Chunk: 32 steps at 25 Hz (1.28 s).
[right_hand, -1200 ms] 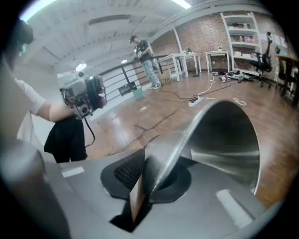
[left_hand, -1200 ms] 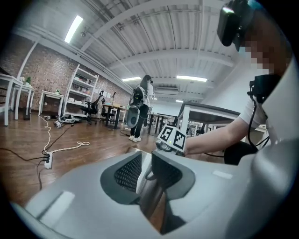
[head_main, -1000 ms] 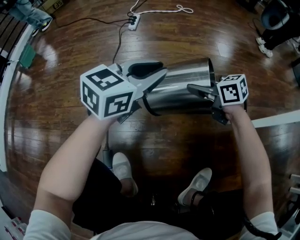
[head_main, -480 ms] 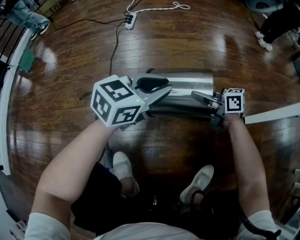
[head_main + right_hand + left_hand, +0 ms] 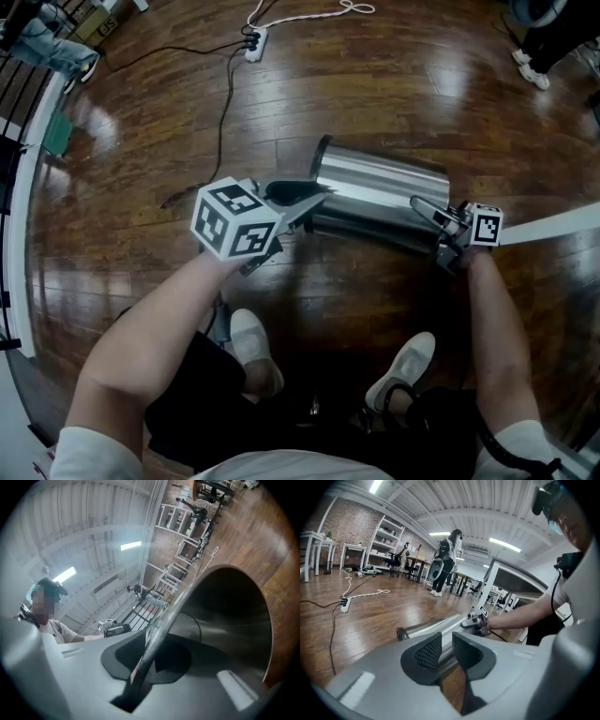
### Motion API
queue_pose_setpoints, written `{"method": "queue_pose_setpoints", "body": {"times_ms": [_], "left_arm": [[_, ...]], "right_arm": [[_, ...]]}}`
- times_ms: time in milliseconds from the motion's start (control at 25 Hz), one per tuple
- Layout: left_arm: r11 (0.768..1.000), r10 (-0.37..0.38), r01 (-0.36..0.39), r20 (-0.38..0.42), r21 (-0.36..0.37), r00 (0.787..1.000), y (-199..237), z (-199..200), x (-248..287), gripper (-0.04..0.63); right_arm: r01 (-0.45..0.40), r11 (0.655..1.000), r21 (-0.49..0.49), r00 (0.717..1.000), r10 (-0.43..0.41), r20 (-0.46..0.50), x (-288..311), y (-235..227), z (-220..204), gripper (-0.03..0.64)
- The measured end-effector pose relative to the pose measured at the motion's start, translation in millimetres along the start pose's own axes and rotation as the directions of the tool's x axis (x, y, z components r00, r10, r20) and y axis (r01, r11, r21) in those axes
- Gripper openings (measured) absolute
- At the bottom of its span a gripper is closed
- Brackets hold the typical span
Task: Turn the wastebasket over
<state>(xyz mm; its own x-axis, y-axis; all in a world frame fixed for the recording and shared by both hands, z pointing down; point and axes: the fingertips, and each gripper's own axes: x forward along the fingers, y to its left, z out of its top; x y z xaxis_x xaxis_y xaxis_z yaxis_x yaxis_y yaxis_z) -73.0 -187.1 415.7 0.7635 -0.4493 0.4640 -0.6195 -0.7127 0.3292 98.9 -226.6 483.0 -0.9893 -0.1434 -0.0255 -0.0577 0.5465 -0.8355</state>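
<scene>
Head view: a shiny cylindrical steel wastebasket (image 5: 375, 192) lies sideways over the middle of the dark wooden floor (image 5: 122, 244). A white power strip (image 5: 251, 44) lies well apart near the far edge. The left gripper (image 5: 305, 201) pinches the dark-rimmed left end, jaws narrowly apart. The right gripper (image 5: 429, 210) is clamped tight on the mouth's rim.

Both grippers are pale grey moulded shells: left gripper (image 5: 314, 199), right gripper (image 5: 419, 202). The pads (image 5: 429, 650) are black with a fine mesh texture. Each gripper carries a white cube with black square markers: left cube (image 5: 234, 221), right cube (image 5: 486, 228). White short sleeves (image 5: 94, 448). Dark trousers (image 5: 187, 394). White shoes (image 5: 253, 349). A black cable (image 5: 495, 448) crosses the right sleeve.
</scene>
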Motion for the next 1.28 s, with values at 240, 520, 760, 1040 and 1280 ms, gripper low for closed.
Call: {"method": "queue_pose_setpoints", "body": {"times_ms": [240,520,760,1040,1280], "left_arm": [[0.998,0.024,-0.026,-0.040,-0.052,0.999,16,-21,6,0.072],[0.991,0.078,-0.087,-0.087,-0.100,0.993,44,-29,25,0.108],[0.957,0.083,-0.107,-0.097,-0.270,0.992,70,-45,35,0.138],[0.909,-0.007,-0.034,-0.096,-0.415,0.995,67,-57,62,0.139],[0.889,0.007,-0.064,-0.127,-0.453,0.992,71,-59,64,0.116]], "right_arm": [[-0.026,0.999,0.041,0.999,0.025,0.019,-16,-11,-10,0.040],[0.010,0.998,0.061,1.000,-0.010,0.000,-13,-10,-15,0.059],[0.133,0.988,0.083,0.991,-0.132,-0.015,-32,-21,-20,0.151],[0.235,0.971,0.043,0.971,-0.232,-0.053,-59,-19,-24,0.085],[0.223,0.975,0.021,0.973,-0.222,-0.066,-53,-15,-22,0.075]]}}
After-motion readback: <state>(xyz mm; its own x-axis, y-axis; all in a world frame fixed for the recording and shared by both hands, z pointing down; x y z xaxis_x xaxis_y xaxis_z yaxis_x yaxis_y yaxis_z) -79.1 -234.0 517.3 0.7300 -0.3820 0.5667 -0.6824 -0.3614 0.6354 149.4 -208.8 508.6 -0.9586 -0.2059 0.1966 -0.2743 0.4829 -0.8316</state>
